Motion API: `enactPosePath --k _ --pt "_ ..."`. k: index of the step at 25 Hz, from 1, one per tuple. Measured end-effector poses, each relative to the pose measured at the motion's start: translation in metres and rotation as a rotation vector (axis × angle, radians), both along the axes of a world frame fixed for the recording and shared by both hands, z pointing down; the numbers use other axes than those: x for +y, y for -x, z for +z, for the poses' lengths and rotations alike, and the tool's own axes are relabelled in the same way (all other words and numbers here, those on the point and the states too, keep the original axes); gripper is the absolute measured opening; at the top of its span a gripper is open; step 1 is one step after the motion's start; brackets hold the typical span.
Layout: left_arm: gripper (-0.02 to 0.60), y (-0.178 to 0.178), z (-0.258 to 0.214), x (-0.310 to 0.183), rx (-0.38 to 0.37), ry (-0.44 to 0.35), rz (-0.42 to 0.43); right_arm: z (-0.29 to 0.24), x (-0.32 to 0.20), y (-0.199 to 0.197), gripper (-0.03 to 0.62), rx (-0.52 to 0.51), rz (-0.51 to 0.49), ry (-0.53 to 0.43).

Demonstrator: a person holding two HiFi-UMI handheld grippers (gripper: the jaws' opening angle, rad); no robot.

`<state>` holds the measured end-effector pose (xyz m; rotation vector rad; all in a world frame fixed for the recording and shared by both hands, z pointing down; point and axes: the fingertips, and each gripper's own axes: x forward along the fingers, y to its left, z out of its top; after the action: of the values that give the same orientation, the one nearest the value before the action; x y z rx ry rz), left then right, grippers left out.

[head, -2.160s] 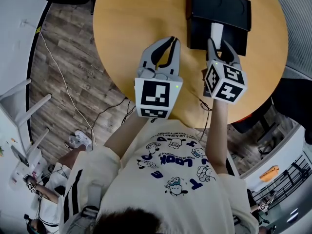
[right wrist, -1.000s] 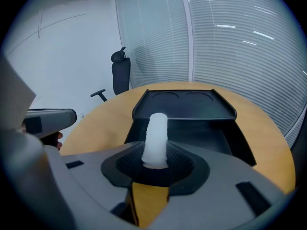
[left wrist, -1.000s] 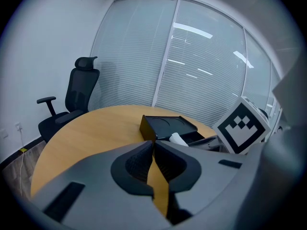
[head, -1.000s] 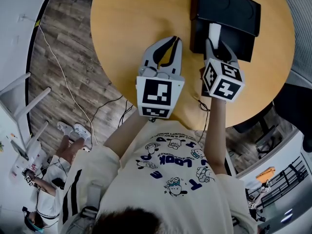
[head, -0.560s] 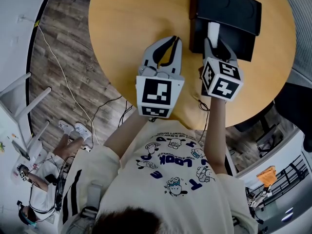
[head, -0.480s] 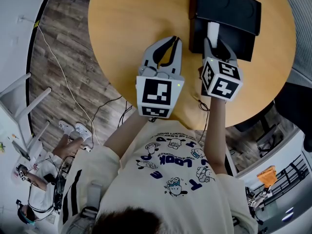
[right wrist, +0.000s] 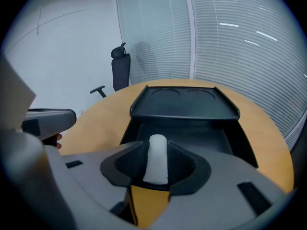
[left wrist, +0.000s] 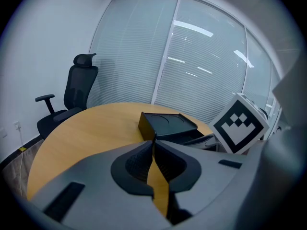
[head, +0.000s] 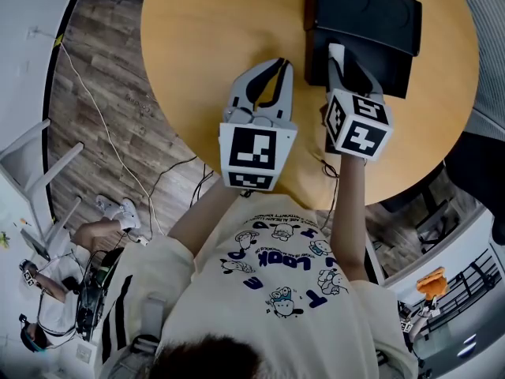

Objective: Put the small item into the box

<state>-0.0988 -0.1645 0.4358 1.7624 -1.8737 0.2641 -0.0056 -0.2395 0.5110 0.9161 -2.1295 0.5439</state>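
one round table (head: 205, 38) fills the top of the head view, and one black box (head: 392, 74) sits on it in the upper right of the frame. one lid (head: 363, 2) with two round hollows lies across the box's upper part, so the lower part stands uncovered.

two grippers show, each with one marker cube. the left gripper (head: 280, 63) is at the middle of the frame over bare table, well apart from the box. in the left gripper view its tips (left wrist: 154, 140) meet with nothing between them, only a slit of table behind.

the right gripper (head: 345, 57) is right of it, at the box's lower edge, its fingers reaching over the uncovered part. one small white roll (head: 336, 50) is between its two jaws (the only loose item in sight). in the right gripper view the roll (right wrist: 156, 159) stands on end at centre frame, the box (right wrist: 242, 143) behind it and the lid (right wrist: 184, 102) above that. these jaws have just been opening. the pads sit just beside the roll on both sides, and a thin dark line on its right side suggests the grip is off. the roll is over the box's mouth, not down on its floor.

one office chair (left wrist: 72, 95) stands past the table at the left of the left gripper view.
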Motion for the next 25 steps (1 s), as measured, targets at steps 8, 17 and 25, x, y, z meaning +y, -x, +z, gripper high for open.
enactPosePath --k 8,17,25 --pt "0.028 0.000 -0.002 -0.001 -0.004 -0.010 0.002 -0.009 0.000 -0.001 0.172 -0.032 0.023 -0.019" --pt "0.028 0.002 -0.018 0.001 -0.023 -0.054 0.011 -0.047 0.007 0.005 0.067 -0.129 0.068 -0.121" --pt "0.028 0.000 -0.034 0.007 -0.044 -0.094 0.014 -0.067 0.020 0.003 0.046 -0.164 0.095 -0.155"
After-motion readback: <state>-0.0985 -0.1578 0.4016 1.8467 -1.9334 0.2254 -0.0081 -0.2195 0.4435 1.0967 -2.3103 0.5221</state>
